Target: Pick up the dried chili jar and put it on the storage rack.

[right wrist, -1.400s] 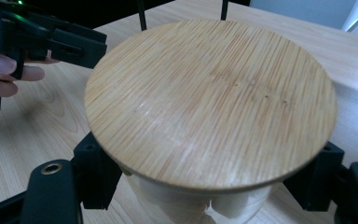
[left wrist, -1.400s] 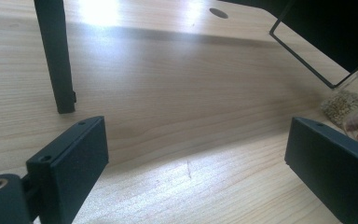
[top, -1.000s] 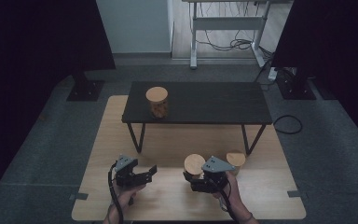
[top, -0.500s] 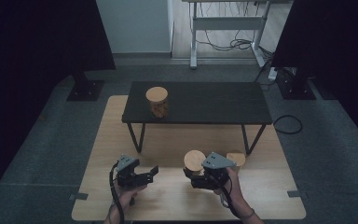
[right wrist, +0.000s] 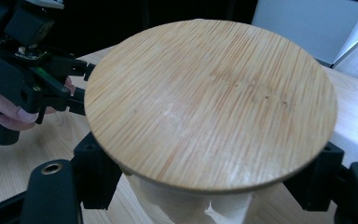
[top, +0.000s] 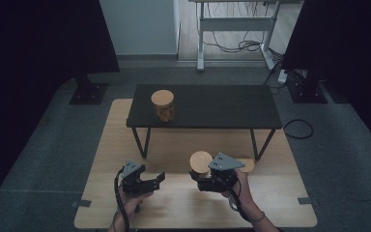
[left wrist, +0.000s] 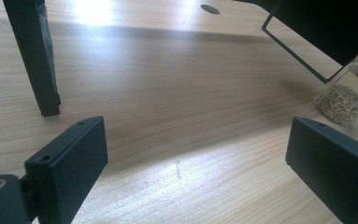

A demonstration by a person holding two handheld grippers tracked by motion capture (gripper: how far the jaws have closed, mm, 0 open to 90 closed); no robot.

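High view: right hand-held gripper (top: 204, 180) pinches a bamboo-lidded jar (top: 201, 163) by its body just under the lid (right wrist: 209, 105), probably so the lid stays on and the jar stays upright. Jar is held over the wooden tabletop (top: 101, 193), at 6 o'clock from the black low table (top: 222, 108). Left hand-held gripper (top: 157, 181) sits spread and empty at 9 o'clock from the jar. A second jar (top: 163, 104) stands on the low table.

Jar lid (right wrist: 209, 105) in right hand-held gripper (right wrist: 205, 186): pale striped bamboo, smooth, matt. Gripper jaws: matt black plastic. Board (left wrist: 177, 140) beneath left hand-held gripper (left wrist: 196, 158): light wood, slight sheen.
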